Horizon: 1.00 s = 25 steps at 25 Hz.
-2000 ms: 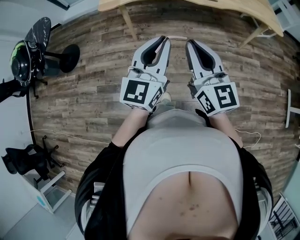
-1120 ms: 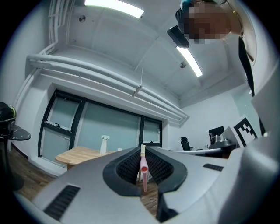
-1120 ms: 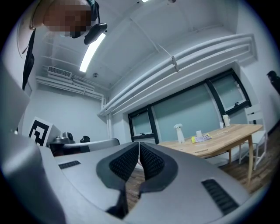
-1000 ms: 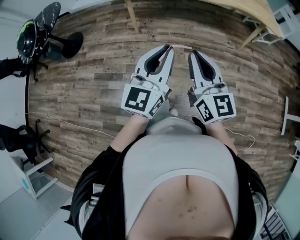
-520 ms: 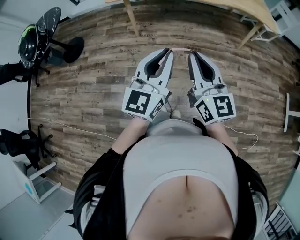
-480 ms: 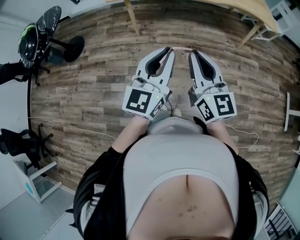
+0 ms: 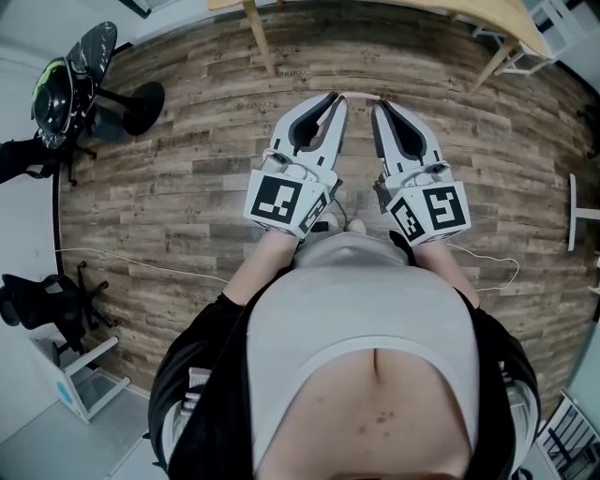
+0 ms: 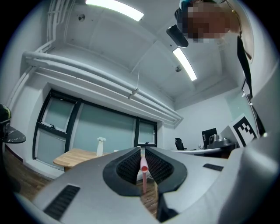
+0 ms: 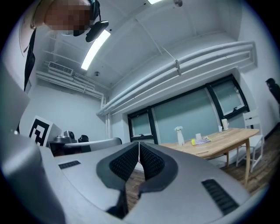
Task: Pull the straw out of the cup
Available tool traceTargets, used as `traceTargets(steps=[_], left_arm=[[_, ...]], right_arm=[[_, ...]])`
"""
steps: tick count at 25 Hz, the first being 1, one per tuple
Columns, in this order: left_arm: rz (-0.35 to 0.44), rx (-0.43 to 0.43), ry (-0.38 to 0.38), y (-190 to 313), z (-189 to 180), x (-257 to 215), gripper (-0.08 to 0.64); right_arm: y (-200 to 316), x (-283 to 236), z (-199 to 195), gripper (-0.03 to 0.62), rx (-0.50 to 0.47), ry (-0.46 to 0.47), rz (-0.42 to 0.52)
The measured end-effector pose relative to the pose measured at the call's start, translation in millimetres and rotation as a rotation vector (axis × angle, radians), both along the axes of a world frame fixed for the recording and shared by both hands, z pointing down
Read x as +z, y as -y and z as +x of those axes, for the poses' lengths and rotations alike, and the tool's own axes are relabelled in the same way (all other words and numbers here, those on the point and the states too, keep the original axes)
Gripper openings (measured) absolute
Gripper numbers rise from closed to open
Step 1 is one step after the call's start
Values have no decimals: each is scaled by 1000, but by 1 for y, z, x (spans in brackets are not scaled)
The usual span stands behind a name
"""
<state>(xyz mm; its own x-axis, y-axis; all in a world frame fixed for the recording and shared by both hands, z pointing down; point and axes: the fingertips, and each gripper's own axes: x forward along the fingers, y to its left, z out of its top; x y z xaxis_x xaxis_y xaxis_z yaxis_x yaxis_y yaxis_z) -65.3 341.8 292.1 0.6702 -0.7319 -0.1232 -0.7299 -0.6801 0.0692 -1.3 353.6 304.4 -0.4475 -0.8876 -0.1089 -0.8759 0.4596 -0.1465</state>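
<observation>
Close in front of the person's body, the left gripper (image 7: 333,97) has its jaws closed on a pink straw (image 8: 144,168), which is pinched between the ribbed pads. Just beside it, the right gripper (image 7: 377,101) has its jaws pressed together; the straw reaches across to their tips, but I cannot tell whether they hold it. Under both is the wooden floor (image 7: 187,187), and farther away stands a wooden table (image 7: 478,17).

A wooden table (image 9: 218,142) with 1 white bottle (image 9: 180,136) stands far ahead of the jaws, on a wood floor (image 7: 187,187).
</observation>
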Motion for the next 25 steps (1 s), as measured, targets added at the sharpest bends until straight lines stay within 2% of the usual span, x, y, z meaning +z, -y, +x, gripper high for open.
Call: traceTargets(steps=[5, 10, 25], left_arm=[[-8, -1, -16, 1, -7, 2, 35], [-1, -2, -20, 1, -11, 0, 35], [-5, -6, -19, 0, -14, 2, 35]], right_arm=[[0, 1, -2, 31, 11, -9, -3], [-2, -2, -13, 31, -11, -58, 19], [0, 2, -16, 31, -17, -43, 3]])
